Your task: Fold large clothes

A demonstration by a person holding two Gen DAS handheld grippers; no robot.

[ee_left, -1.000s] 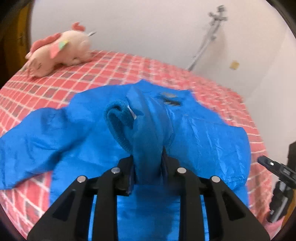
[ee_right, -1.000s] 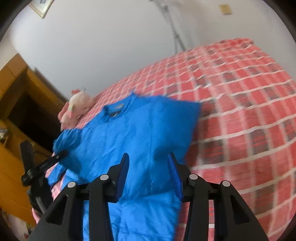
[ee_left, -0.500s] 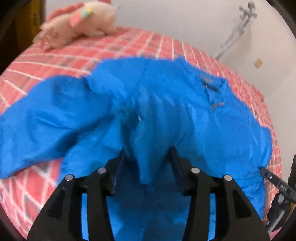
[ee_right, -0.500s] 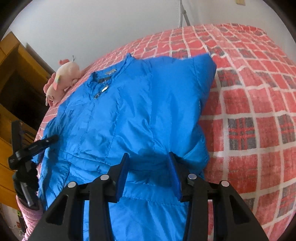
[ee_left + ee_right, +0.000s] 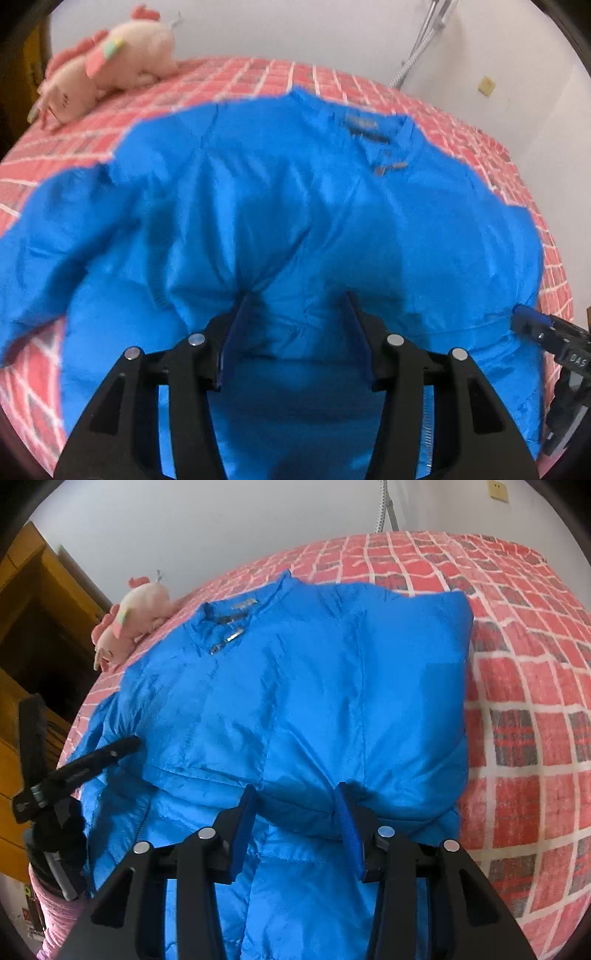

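jacket: the blue puffer jacket [image 5: 295, 206] lies spread on the bed [image 5: 535, 709] just ahead of both tools, collar [image 5: 221, 620] at the far end, front side up.
left tool: your left tool [image 5: 295, 325] is released, jaws wide apart over the jacket's near part, nothing between them.
right tool: your right tool [image 5: 295, 808] is likewise spread and grasps nothing; it sits over the near edge of a folded-in panel [image 5: 388, 686].
feel: judge it light, soft and puffy, with a shiny shell that will likely slip and spring back after you press a fold.
sleeve: one sleeve [image 5: 66, 236] trails out to the left of your left tool, not yet folded in.
where to grip: take a bunched seam or the hem, not a flat quilted stretch; pinch deep so the slick cloth doesn't slide out.
nearby: a plush toy [image 5: 107, 59] lies far ahead by the wall, well apart from the jacket's near end.
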